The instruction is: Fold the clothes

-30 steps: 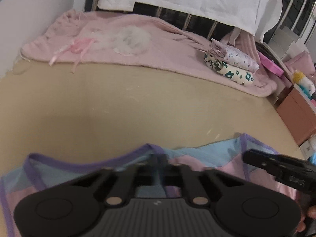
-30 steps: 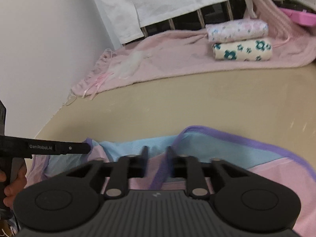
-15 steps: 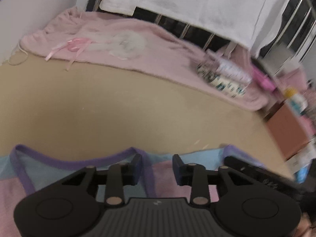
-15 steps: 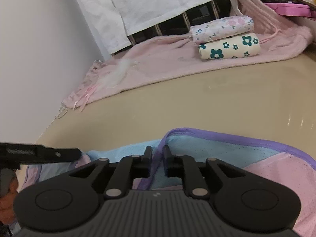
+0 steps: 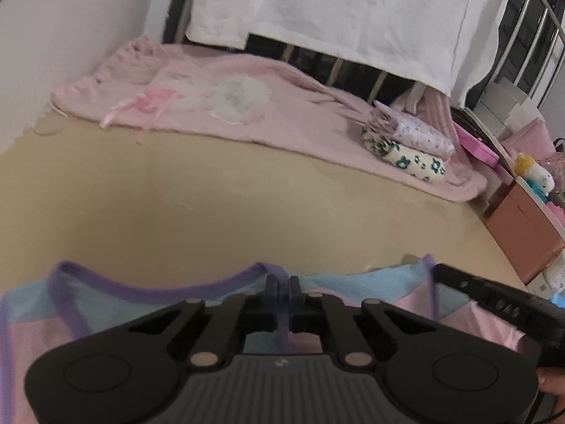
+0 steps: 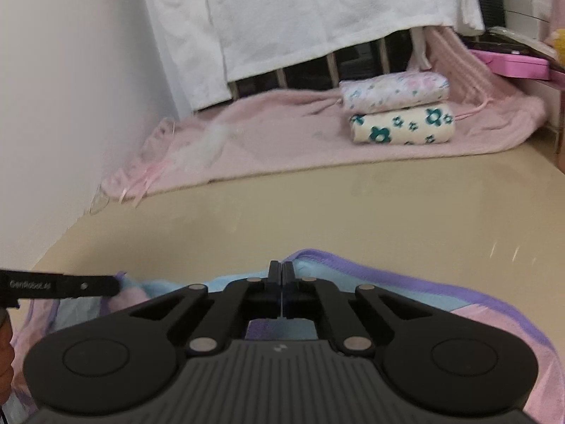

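- Garment (image 5: 353,286): a pink and light-blue top with purple binding, laid flat on the near part of a beige surface (image 5: 229,205); its purple-edged upper rim is turned toward the far side.
- Left gripper (image 5: 283,288): jaws have just been closing and are seen drawn nearly together, with a strip of the purple binding pinched between the pads at the garment's far edge.
- Right gripper (image 6: 281,275): jaws have just been closing and are seen pressed together at the purple-trimmed edge; blue and purple cloth shows directly beneath them, but whether any fabric is caught between the pads cannot be told.
- In the left wrist view, the right gripper's black finger (image 5: 494,300) is seen at the right, over the garment's right part; part of a hand (image 5: 551,383) is glimpsed at the lower right corner.
- In the right wrist view, the left gripper's finger (image 6: 60,285) is seen at the left, its tip at the garment's left purple edge.
- Pink blanket (image 6: 282,141): spread along the far side of the surface, with a white fluffy patch and a pink ribbon on it.
- Folded clothes (image 6: 399,113): two items stacked on the blanket, a pale floral piece upon a cream piece with teal flowers, well apart from the garment.
- White cloth (image 5: 353,10): draped over a barred rail behind the blanket.
- Brown box (image 5: 522,219): beside the surface at the right.
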A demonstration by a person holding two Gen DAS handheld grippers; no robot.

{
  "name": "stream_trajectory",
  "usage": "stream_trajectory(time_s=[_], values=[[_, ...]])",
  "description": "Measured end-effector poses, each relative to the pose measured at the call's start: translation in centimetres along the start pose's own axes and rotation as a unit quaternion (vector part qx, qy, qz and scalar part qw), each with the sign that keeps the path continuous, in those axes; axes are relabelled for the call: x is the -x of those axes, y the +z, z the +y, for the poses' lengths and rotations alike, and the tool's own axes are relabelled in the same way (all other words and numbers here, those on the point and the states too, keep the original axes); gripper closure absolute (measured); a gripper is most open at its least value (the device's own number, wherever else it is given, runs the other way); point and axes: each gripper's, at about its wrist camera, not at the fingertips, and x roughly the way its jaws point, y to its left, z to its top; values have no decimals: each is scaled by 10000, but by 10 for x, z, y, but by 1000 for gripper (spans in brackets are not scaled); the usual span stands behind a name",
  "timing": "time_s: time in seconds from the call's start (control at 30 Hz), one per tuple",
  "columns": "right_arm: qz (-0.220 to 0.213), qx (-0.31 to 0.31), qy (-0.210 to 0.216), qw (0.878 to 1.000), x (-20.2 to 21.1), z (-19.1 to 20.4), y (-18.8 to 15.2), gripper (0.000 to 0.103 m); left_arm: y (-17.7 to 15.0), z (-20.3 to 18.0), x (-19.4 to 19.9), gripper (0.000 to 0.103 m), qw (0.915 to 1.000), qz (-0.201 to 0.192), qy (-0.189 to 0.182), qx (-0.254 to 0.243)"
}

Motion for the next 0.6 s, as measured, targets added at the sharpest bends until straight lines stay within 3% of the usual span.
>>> stream_trajectory(time_s=[0.17,0.3,0.37,0.4,0.43,0.5,0.6], values=[[92,-183,-255,9995,-6,-7,1,102,1,7,-4,99,9999,-7,149,64],[238,-261,-383,9986,4,-15,-2,95,-4,4,-1,91,9995,218,230,-64],[212,-43,-245,9995,27,-16,-5,79,-9,1,20,83,9996,202,97,-183],[198,160,-177,9995,40,-16,-7,75,-13,-1,35,73,9995,117,-18,-304],[227,484,-121,9985,59,-15,-14,73,-19,-3,52,57,9993,-39,-72,-375],[284,839,7,9961,89,-18,-28,73,-40,-9,84,43,9982,-298,-45,-521],[372,953,339,9942,135,-29,-57,73,-77,-27,108,44,9957,-281,-191,-860]])
